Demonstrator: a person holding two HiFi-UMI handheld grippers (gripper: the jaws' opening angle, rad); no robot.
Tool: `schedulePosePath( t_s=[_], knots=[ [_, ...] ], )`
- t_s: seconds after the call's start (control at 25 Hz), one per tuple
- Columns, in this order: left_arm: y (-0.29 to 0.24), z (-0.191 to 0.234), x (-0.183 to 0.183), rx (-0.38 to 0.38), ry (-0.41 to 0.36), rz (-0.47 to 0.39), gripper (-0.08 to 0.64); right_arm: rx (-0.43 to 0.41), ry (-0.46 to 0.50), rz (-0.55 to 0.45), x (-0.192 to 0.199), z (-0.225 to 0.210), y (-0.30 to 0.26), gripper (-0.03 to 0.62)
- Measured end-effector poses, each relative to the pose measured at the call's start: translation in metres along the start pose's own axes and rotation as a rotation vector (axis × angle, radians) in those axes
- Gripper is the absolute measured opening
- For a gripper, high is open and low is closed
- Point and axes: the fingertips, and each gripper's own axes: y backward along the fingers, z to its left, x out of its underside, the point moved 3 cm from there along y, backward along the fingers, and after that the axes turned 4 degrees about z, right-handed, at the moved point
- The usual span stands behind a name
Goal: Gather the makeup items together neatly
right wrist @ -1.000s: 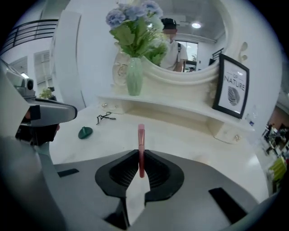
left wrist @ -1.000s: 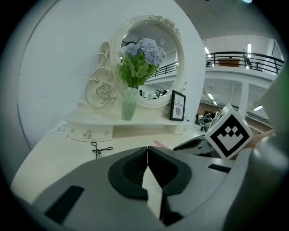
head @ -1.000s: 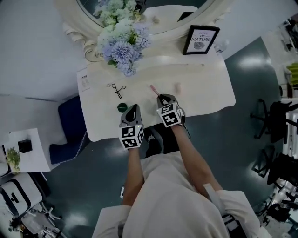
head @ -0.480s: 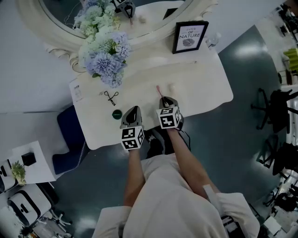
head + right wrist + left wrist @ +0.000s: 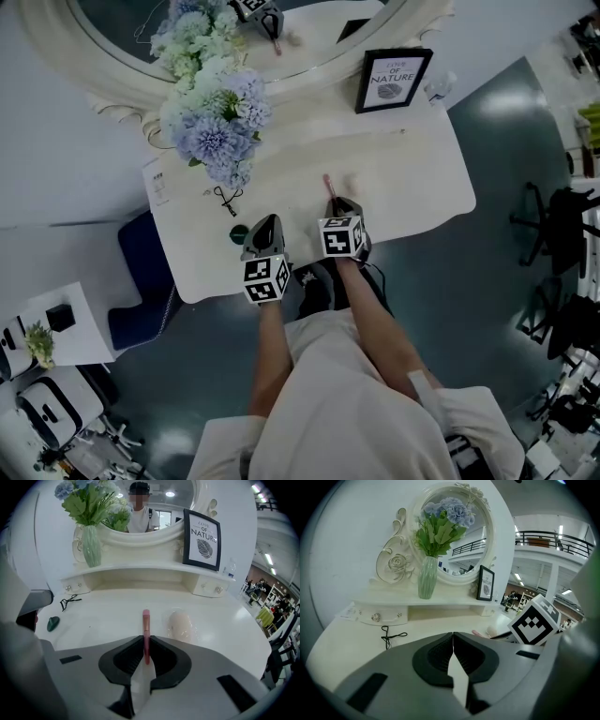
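While the right gripper (image 5: 146, 639) pinches the pink stick (image 5: 146, 620), its rear end is hidden between the jaws.
The stick is slim, smooth and straight, held over the glossy cream tabletop (image 5: 103, 611); its long axis follows the jaws, free tip toward the mirror (image 5: 173, 498). A rounded beige puff (image 5: 180, 624) lies just beside it. The left gripper (image 5: 453, 637) is pressed together, empty.

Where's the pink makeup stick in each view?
Head view: pink makeup stick at centre, poking out of the right gripper.
Left gripper view: pink sliver right of centre, just above the left gripper.
Right gripper view: dead centre, the stick clamped in that gripper.
Shared landmark: framed NATURE print.
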Motion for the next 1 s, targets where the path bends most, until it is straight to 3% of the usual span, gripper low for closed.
schedulePosePath(
  t_s=[0.52, 0.76, 1.0],
  knots=[
    [0.020, 0.012, 0.003, -0.028, 0.023, -0.031, 0.015, 0.003, -0.013, -0.041, 0.002, -0.002, 0.019, 0.101],
    [0.040, 0.013, 0.009, -0.043, 0.020, -0.050, 0.015, -0.064, -0.035, -0.126, -0.001, 0.012, 0.039, 0.087],
    [0.066, 0.020, 0.019, -0.076, 0.037, -0.070, 0.015, -0.130, 0.019, -0.176, 0.001, 0.035, 0.058, 0.086]
  ],
)
